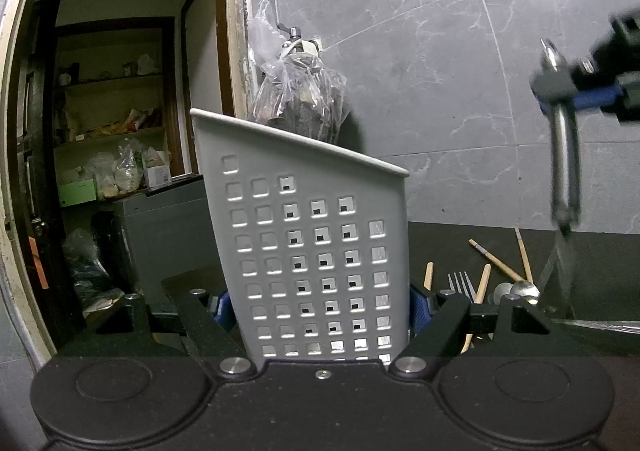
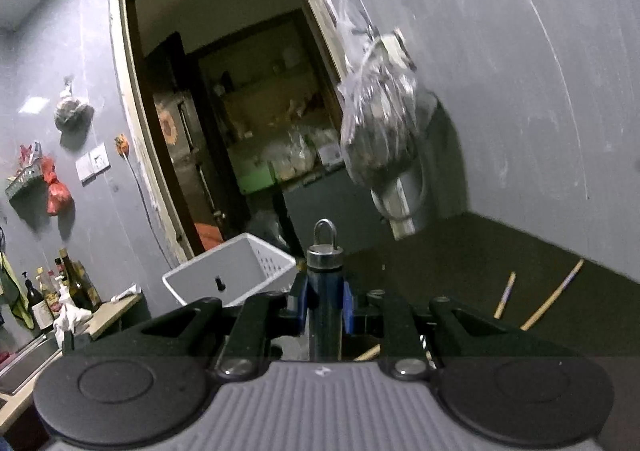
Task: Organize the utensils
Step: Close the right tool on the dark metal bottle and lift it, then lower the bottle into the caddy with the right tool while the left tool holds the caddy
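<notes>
My left gripper [image 1: 322, 311] is shut on a white perforated utensil holder [image 1: 312, 227], which stands upright between its blue pads and hides the middle of the counter. To its right on the dark counter lie a fork [image 1: 462, 283], spoons [image 1: 520, 289] and wooden chopsticks [image 1: 496, 261]. My right gripper [image 1: 560, 91] hangs high at the right, shut on a metal utensil [image 1: 564, 155] that points down and is blurred. In the right wrist view, the right gripper [image 2: 325, 291] clamps the utensil's handle [image 2: 325, 251], ring end up, with the holder [image 2: 228, 275] ahead to the left.
A clear plastic bag [image 1: 300, 91] hangs on the grey tiled wall behind the holder. An open doorway [image 1: 120, 131] at the left leads to shelves. Two chopsticks [image 2: 554, 297] lie on the dark counter [image 2: 460, 263]. Bottles [image 2: 60, 291] stand by a sink at far left.
</notes>
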